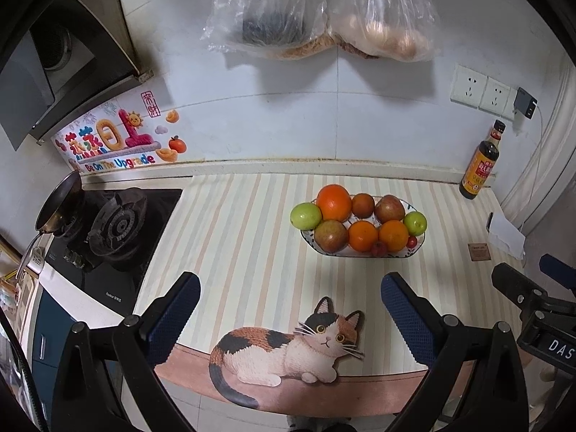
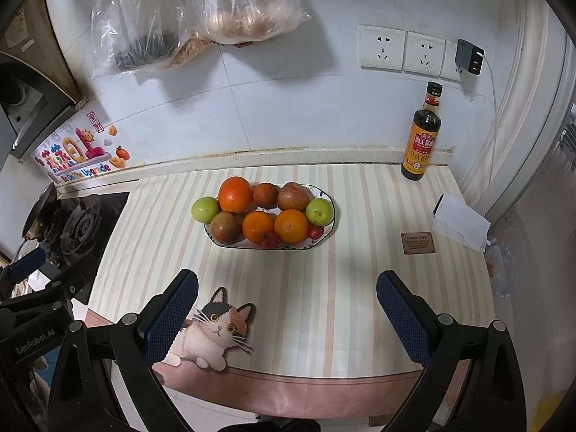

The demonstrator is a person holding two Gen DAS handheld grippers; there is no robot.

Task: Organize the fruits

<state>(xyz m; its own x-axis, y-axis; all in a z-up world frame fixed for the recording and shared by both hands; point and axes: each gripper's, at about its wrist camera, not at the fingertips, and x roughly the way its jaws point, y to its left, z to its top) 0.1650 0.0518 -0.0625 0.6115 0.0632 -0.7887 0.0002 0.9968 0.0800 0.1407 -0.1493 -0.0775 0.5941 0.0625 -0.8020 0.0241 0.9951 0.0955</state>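
Fruit bowl (image 2: pixel 325 232) sits mid table (image 2: pixel 324 288), full. Behind-right of bowl: sauce bottle (image 2: pixel 423 136); right: tissue (image 2: pixel 460 221), small card (image 2: pixel 417 243); left: stove (image 1: pixel 118 226) w/ pan (image 1: pixel 59 203). Left tool (image 1: pixel 289 309) & right tool (image 2: pixel 286 309) both wide, empty, in front of bowl, nothing between.

Kitchen counter, white tiled wall behind.
Striped mat (image 2: pixel 324 252) laid ahead; gas stove (image 1: pixel 118 230) seen far left; wall sockets (image 2: pixel 381 47) and sauce bottle (image 2: pixel 423 136) noted upper right.
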